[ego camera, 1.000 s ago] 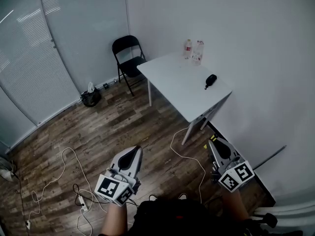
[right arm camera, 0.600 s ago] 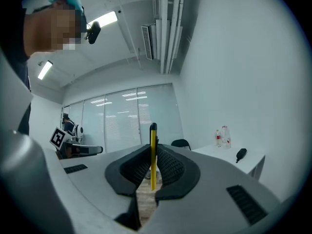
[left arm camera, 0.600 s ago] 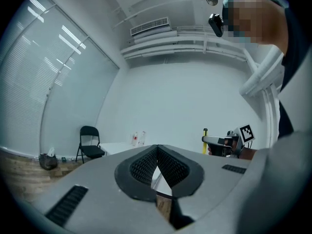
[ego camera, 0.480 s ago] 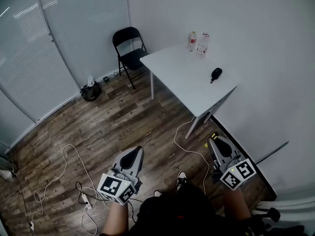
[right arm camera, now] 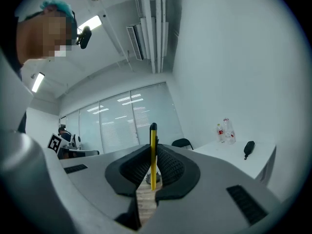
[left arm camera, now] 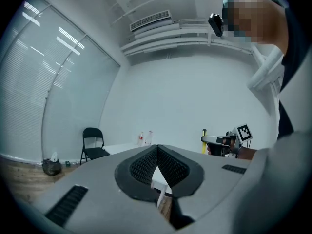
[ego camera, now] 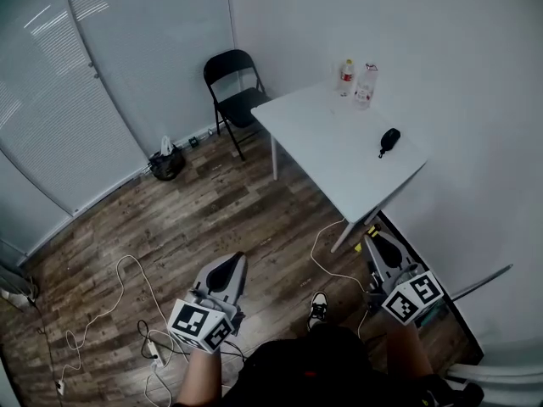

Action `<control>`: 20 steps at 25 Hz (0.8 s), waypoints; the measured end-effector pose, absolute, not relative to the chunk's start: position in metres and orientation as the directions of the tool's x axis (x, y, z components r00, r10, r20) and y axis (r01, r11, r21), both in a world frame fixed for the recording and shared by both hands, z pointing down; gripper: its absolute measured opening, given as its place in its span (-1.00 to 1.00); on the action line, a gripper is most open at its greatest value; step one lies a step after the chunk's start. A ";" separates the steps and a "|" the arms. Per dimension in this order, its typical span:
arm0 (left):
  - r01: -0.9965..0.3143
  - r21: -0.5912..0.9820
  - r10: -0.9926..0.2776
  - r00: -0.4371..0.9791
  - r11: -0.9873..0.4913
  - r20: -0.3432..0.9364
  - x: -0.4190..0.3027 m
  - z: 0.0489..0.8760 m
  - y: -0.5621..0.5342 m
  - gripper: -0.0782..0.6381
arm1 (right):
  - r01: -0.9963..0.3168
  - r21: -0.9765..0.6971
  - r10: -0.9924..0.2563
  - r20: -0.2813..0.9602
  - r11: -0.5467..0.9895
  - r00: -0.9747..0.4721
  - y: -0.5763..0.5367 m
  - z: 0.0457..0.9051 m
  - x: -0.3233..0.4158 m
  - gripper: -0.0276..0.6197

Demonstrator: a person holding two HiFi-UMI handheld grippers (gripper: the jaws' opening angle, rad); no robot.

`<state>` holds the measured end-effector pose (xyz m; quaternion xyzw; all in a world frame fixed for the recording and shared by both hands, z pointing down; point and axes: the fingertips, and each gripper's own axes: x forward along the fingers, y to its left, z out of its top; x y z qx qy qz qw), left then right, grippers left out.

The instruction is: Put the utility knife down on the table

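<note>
- Evidently the carry is the step in hand: the slim yellow utility knife with a black tip (right arm camera: 153,150) has not yet reached the white rectangular desk (ego camera: 335,155).
- The right hand-held gripper (ego camera: 373,244) is clenched on the knife. The knife stands upright between the ribbed black pads, its top poking above the jaws.
- The left hand-held gripper (ego camera: 231,261) is empty, its jaws pressed together.
- The desk lies well apart, ahead of both grippers, across the wooden floor.
- Two clear plastic bottles (ego camera: 356,79) and a small black object (ego camera: 389,140) sit towards its far side, leaving the near part bare.
- The next move calls for closing that gap, lowering the knife onto the bare part, then releasing the jaws.
</note>
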<state>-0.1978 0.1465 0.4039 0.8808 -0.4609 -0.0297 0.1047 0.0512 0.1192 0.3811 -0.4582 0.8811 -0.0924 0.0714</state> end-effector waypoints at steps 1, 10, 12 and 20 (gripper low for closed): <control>-0.808 0.212 -0.820 0.571 -0.550 0.047 -0.194 0.403 0.134 -0.72 | -0.791 -0.234 -0.819 -0.044 0.565 -0.572 0.107 0.381 0.055 -0.76; -0.806 0.181 -0.812 0.581 -0.564 0.053 -0.124 0.383 0.032 -0.72 | -0.780 -0.250 -0.812 -0.043 0.574 -0.583 0.004 0.379 0.118 -0.76; -0.805 0.178 -0.811 0.583 -0.566 0.056 -0.104 0.382 0.009 -0.72 | -0.781 -0.253 -0.813 -0.045 0.571 -0.580 -0.017 0.379 0.138 -0.76; -0.802 0.167 -0.805 0.590 -0.573 0.071 -0.032 0.382 -0.063 -0.72 | -0.781 -0.274 -0.817 -0.030 0.561 -0.577 -0.088 0.391 0.212 -0.76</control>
